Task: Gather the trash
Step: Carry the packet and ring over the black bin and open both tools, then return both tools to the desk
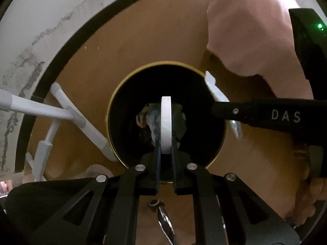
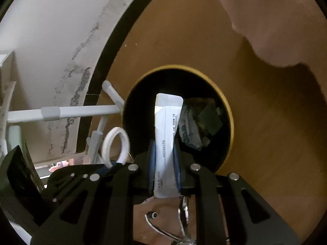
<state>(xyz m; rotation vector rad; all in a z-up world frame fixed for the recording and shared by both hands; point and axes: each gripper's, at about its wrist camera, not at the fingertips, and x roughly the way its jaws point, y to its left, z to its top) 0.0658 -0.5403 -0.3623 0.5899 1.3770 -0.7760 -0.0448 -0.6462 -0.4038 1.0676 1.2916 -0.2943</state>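
Left wrist: claw (image 1: 166, 140) clamps tape ring (image 1: 166, 124) above bin (image 1: 114, 94).

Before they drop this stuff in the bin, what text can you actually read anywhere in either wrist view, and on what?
"DAS": white letters on the right tool, seen from the left wrist.
White sachet in the right tool: dark print lengthwise, too blurred to read.
White ring in the left tool: no text.

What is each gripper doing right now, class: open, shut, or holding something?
Left gripper: shut on a white ring, over the bin.
Right gripper: shut on a white sachet.
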